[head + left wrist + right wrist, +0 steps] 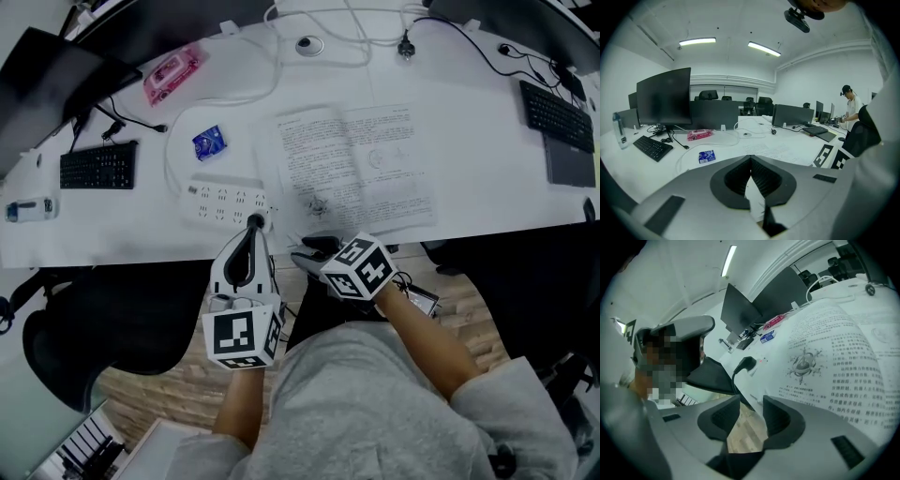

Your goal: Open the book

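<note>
The book [356,169] lies open and flat on the white desk [487,187], two printed pages up, with a small drawing low on the left page. In the right gripper view the book [834,357] fills the right side. My right gripper [314,248] hovers at the desk's front edge, just below the book's near left corner. It is open [751,401], with only floor showing between its jaws. My left gripper [253,225] points at the desk edge beside the power strip. Its tips meet [751,159], with nothing held. The book [778,152] lies beyond it.
A white power strip [225,202] with a black plug lies left of the book. A blue packet [208,142], a pink packet [172,73], keyboards [97,166] [557,114] and cables share the desk. A black chair [112,319] stands below left. A person [851,105] stands far off.
</note>
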`<state>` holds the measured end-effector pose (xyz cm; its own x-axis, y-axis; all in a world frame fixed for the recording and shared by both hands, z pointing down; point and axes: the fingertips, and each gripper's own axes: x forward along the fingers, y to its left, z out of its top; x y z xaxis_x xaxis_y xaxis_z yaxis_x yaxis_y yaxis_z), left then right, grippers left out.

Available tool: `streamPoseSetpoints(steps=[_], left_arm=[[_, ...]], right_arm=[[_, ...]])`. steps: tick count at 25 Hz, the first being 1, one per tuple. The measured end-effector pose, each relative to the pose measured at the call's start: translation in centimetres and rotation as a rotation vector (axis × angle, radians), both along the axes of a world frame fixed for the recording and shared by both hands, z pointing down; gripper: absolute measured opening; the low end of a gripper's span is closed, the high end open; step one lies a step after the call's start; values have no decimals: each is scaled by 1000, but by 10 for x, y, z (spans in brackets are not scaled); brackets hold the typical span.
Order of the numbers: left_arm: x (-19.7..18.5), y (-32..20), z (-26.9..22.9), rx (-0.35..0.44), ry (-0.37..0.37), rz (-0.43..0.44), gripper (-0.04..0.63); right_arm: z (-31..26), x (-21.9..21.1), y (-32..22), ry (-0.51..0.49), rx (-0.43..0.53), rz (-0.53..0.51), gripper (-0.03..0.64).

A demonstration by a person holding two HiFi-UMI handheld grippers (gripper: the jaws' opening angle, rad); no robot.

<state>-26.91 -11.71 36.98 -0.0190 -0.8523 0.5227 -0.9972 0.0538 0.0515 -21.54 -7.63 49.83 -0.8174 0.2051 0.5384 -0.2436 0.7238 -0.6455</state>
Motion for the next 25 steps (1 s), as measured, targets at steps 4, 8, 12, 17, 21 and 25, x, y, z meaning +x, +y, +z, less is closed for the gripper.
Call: streamPoseSetpoints(steps=[4,8,12,17,21,25], left_arm=[[7,-4,-2,5,-2,19,8],[19,-4,-4,6,-7,45,8],[31,-8,-10,25,-14,72,8],[48,-11,-23,65,-21,91,8],[71,-7,-38,95,-35,129,8],[92,-1,-57,140,-53,169,9]], right_arm=[[-5,4,10,-19,-1,-22,156],[-6,12,17,-16,17,-19,156],[-17,26,13,-29,41,16,156],[-42,63,-7,-36,108,90,130],[-79,116,-35,-56,196,239,63],[-120,173,-57,-85,289,371,49]])
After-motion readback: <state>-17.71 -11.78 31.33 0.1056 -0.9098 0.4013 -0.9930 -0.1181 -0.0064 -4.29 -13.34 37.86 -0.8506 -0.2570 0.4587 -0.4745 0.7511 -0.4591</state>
